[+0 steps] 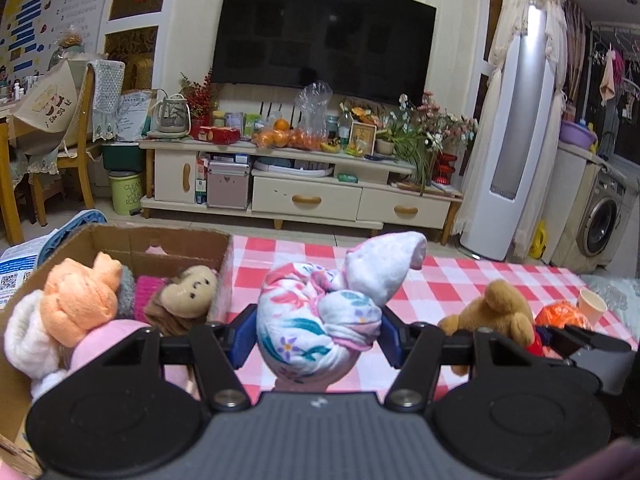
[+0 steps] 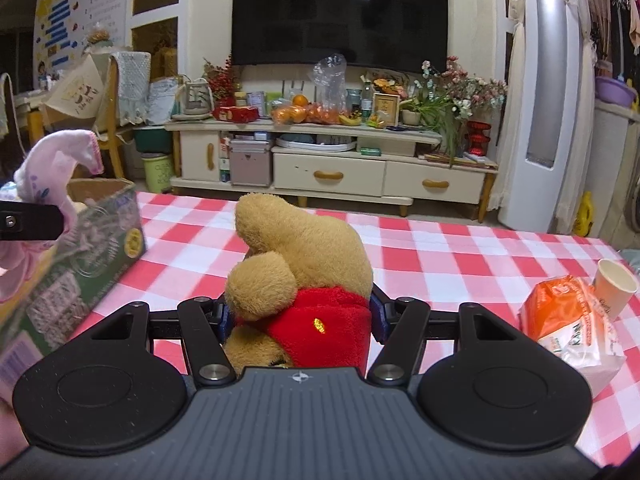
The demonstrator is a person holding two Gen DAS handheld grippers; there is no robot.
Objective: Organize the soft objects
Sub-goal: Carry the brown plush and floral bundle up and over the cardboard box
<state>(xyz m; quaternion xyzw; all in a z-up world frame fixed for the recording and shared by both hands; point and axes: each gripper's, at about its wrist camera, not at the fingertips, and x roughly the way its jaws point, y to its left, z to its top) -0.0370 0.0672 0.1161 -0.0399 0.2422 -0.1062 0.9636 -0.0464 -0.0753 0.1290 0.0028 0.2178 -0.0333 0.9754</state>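
While knotted floral cloth bundle (image 1: 316,316) is clamped by left gripper (image 1: 316,340), bear plush (image 2: 304,280) by right gripper (image 2: 300,320); crowded cardboard box (image 1: 176,240) at left risks spillover.

Pretty dim indoor lighting in both views, kind of warm and yellowish, no obvious lamp in shot. The TV (image 1: 324,40) is a dark slab with only faint reflections, and the tall white air conditioner (image 1: 520,120) catches a bright vertical sheen. Heavy fisheye bending at the edges, with dark corners. The cardboard box (image 2: 80,248) at the left of the right wrist view is smeared with motion blur. The middle stays reasonably sharp, slightly grainy.
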